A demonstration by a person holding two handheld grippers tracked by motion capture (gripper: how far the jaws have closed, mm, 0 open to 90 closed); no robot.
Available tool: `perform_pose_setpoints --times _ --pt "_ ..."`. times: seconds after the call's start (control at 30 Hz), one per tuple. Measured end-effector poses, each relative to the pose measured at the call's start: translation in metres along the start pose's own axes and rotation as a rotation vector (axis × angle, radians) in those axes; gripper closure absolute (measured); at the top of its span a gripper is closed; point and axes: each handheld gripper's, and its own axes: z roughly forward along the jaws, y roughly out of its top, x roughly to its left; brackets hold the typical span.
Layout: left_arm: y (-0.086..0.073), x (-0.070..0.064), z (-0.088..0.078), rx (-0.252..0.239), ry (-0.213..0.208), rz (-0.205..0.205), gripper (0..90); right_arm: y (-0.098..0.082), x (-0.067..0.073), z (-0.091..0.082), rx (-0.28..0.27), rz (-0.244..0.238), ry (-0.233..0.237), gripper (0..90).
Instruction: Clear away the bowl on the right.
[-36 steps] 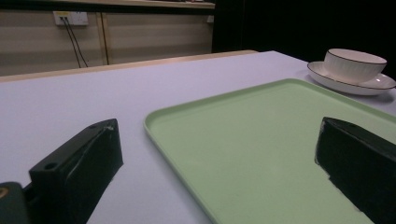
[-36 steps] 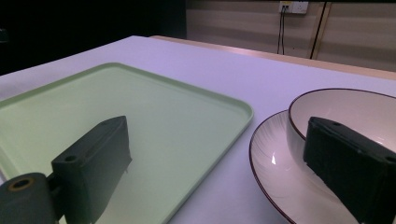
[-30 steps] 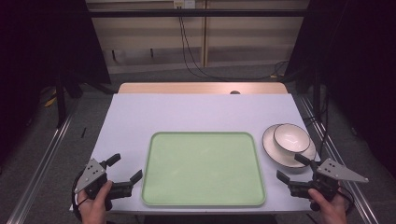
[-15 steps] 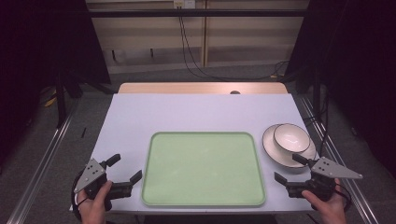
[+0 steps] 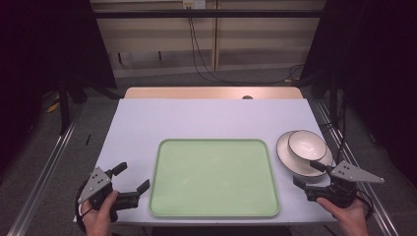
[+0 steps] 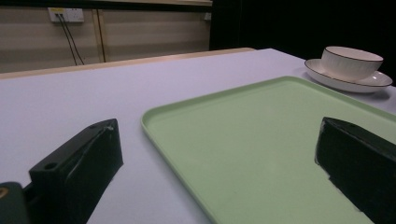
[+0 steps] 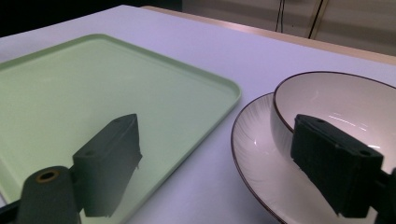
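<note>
**Both grippers spread wide at the tray's near corners**

The left gripper (image 5: 132, 178) and right gripper (image 5: 309, 174) hold nothing, jaws apart. The green tray (image 5: 214, 177) lies between them. A white bowl (image 5: 307, 144) sits on a plate (image 5: 298, 160) right of it.

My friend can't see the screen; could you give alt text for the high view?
An empty green tray sits mid-table, a white bowl on a plate to its right. A hand holds an open tool at each near corner, left and right.

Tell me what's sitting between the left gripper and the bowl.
The green tray, nothing on it, spans the stretch between the left gripper and the bowl on its plate, seen in the high view.
</note>
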Motion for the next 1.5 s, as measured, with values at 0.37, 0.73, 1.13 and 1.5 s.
perform_pose_setpoints --times 0.37,0.73,1.13,1.5 --pt "0.0 0.0 0.0 -0.005 -0.004 0.002 0.8 0.007 -0.015 -0.003 0.028 0.032 0.026 32.1" --pt "0.001 0.0 0.0 -0.008 -0.01 0.004 0.8 0.024 -0.048 0.002 0.089 0.013 -0.014 39.1" --pt "0.001 0.0 0.001 -0.008 -0.012 0.003 0.8 0.04 -0.08 0.02 0.183 0.033 0.008 39.0" --pt "0.001 0.001 0.002 -0.005 -0.015 0.004 0.8 0.064 -0.104 0.039 0.283 0.022 -0.037 43.1"
